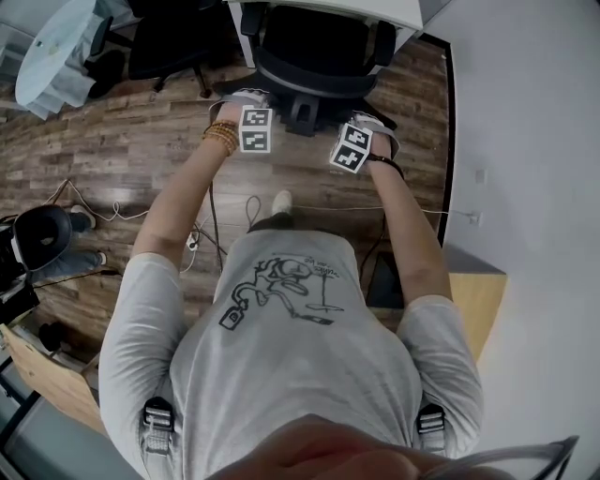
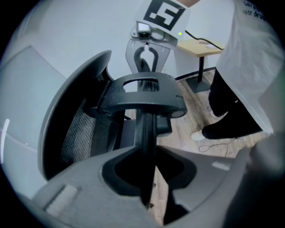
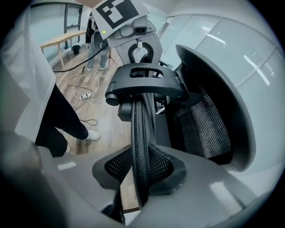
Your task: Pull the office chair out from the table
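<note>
Ok, wood floor (image 1: 141,150) underfoot, cables (image 1: 103,211) loose on it at left. Left gripper (image 2: 151,173) and right gripper (image 3: 141,178): fingers clamped on the headrest (image 1: 309,89) edge. Chair (image 1: 314,52) sits at the bench (image 1: 375,7) edge. Wall (image 1: 525,141) close on the right, open floor left.

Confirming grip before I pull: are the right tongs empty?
No, the right gripper view shows the right tongs clamped on the thin top rim of the chair.
</note>
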`<state>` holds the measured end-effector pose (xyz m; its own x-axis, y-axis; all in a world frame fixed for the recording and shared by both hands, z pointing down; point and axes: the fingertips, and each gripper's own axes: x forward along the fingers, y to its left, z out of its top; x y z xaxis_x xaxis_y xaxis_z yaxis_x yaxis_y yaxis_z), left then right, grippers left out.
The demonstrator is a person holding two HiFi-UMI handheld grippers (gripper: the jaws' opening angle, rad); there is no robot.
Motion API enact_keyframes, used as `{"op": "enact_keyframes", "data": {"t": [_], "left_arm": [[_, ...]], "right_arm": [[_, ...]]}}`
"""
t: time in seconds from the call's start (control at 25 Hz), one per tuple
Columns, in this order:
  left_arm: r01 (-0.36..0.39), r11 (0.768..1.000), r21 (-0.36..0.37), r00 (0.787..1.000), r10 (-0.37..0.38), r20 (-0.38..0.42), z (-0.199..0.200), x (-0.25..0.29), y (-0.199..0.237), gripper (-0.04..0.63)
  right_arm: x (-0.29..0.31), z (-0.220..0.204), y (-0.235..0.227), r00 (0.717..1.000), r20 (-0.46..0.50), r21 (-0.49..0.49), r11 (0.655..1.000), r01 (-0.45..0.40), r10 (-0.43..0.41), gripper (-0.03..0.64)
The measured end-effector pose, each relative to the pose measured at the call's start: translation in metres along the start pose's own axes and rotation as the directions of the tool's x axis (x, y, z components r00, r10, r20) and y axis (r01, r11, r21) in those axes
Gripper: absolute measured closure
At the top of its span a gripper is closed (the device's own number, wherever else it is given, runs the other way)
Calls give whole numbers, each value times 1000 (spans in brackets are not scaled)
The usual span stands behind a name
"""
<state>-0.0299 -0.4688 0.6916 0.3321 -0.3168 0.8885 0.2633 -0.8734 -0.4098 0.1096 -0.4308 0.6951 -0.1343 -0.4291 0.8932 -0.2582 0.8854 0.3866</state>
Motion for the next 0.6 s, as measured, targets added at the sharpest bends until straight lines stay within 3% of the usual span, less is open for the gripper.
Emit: {"op": "enact_keyframes", "data": {"t": [0.6], "left_arm": [[27,999,-22,999,-28,-43,35,-33,-93,495]], "right_arm": [[-41,-15,87,999,17,-19,999,-37,37,514]]}}
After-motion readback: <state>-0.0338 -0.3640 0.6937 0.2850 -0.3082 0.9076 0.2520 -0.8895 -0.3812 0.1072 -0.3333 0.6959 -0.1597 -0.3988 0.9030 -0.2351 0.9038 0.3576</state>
